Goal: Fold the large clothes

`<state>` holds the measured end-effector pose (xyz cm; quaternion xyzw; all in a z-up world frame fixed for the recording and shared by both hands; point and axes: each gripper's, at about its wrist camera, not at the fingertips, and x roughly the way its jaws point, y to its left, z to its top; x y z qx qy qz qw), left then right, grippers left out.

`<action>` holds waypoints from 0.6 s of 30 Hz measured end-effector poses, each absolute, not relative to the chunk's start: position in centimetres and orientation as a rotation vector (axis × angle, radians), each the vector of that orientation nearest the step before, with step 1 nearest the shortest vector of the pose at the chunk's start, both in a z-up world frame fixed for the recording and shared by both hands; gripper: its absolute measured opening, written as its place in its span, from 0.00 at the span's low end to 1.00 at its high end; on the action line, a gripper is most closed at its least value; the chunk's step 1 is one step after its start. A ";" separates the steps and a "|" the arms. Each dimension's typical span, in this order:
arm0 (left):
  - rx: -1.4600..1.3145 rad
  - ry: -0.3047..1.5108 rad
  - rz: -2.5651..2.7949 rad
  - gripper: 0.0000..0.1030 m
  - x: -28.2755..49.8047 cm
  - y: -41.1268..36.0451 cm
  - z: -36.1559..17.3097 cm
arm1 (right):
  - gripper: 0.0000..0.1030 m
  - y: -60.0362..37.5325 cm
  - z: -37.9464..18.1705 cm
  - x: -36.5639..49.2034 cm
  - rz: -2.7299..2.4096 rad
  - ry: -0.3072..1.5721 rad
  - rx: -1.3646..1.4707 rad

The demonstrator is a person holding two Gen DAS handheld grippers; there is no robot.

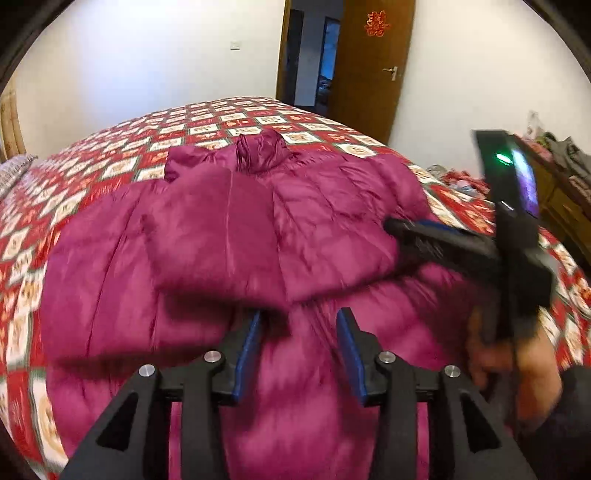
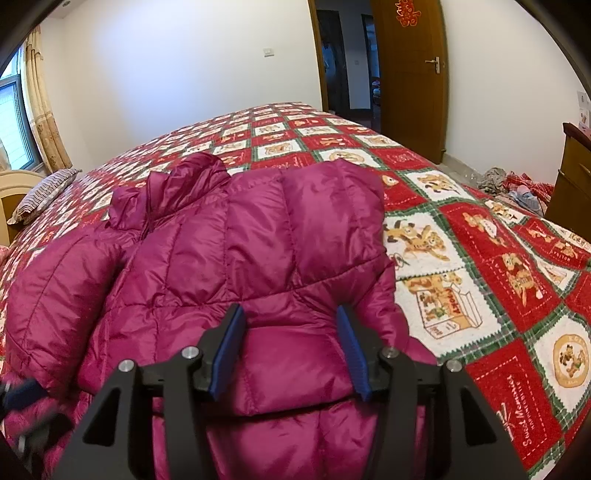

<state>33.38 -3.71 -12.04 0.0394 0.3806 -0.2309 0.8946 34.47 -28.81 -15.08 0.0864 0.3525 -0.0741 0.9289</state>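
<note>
- Both tools, left tool [image 1: 299,354] and right tool [image 2: 291,354], are held open and empty above the magenta down jacket [image 2: 229,258].
- Jacket is judged light, puffy, slippery; its hem, below the tools, should be pinched deeply.

I see a magenta quilted jacket [image 2: 236,258] mid-frame, on a bedspread [image 2: 480,266] checked in red and white squares with green plaid borders and tan cartoon animals. My grippers' pads [image 2: 225,354] are blue on black frames. Upper right: brown door [image 2: 410,74] with a red emblem [image 2: 408,11]. Walls [image 2: 184,66] white.
</note>
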 end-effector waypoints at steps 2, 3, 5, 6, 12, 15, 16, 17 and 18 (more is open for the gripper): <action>0.054 0.771 -0.451 0.42 32.0 -2.0 -12.1 | 0.56 -28.7 -15.1 34.6 -0.149 0.729 0.171; 0.035 0.757 -0.416 0.42 31.5 -0.9 -11.9 | 0.57 -28.6 -15.1 34.7 -0.148 0.733 0.166; -0.027 0.733 -0.335 0.42 30.8 1.7 -11.7 | 0.62 -28.1 -15.0 34.8 -0.152 0.753 0.132; -0.063 0.729 -0.308 0.42 30.8 3.0 -11.8 | 0.62 -27.6 -14.8 34.9 -0.162 0.772 0.095; -0.179 0.747 -0.135 0.42 31.9 8.4 -14.3 | 0.89 -22.4 -9.6 30.8 -0.015 0.650 0.104; -0.230 0.746 -0.149 0.42 31.9 9.0 -15.2 | 1.00 -18.3 -7.4 29.4 0.076 0.564 0.068; -0.241 0.742 -0.154 0.42 31.9 9.1 -15.3 | 1.00 -17.0 -7.1 29.4 0.103 0.553 0.049; -0.254 0.738 -0.159 0.42 31.9 9.1 -15.4 | 1.00 -15.5 -6.9 29.6 0.131 0.555 0.026; -0.267 0.734 -0.164 0.42 31.9 9.4 -15.5 | 1.00 -13.9 -7.0 30.2 0.156 0.569 0.002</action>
